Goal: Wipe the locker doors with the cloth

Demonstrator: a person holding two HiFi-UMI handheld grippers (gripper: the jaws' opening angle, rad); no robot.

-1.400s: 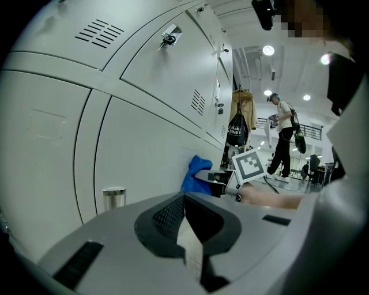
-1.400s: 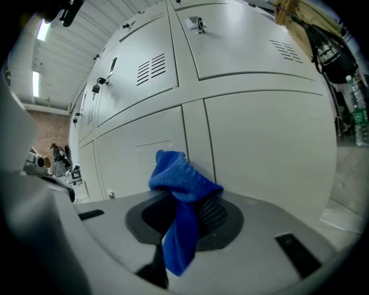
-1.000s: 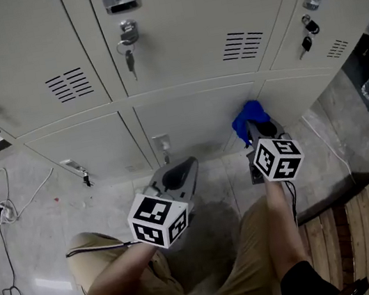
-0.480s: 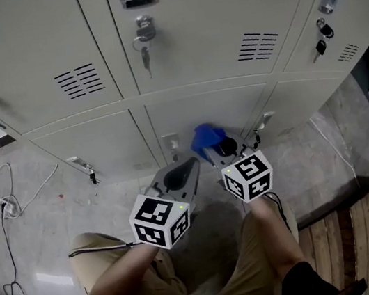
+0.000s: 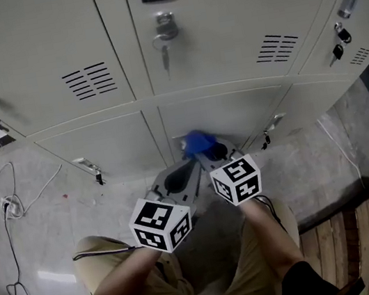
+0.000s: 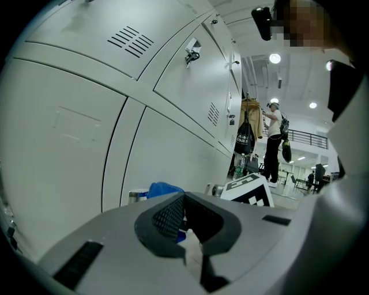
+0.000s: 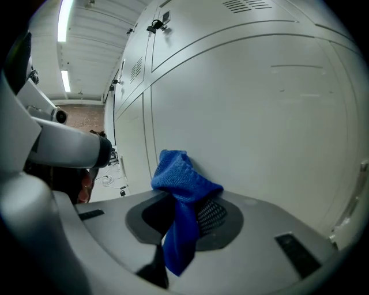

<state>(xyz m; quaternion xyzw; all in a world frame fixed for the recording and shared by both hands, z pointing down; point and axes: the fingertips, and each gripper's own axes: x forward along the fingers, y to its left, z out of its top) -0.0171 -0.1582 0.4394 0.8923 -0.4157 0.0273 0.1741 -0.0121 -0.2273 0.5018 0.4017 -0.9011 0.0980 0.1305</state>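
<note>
Your right gripper [image 5: 211,153] has its jaws clamped on the crumpled blue terry cloth [image 5: 195,142]. The cloth's bunched top touches the lower middle beige metal locker door [image 5: 234,107], low down, near the door's left edge. Your left gripper [image 5: 181,176] sits just beside the right one, jaws drawn together with nothing between them. A small key [image 5: 164,56] hangs from the silver lock on the upper door.

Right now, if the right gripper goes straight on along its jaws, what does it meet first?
Likely the lower locker door, with the blue cloth clamped in the right gripper touching it first; remaining gap unclear.
</note>
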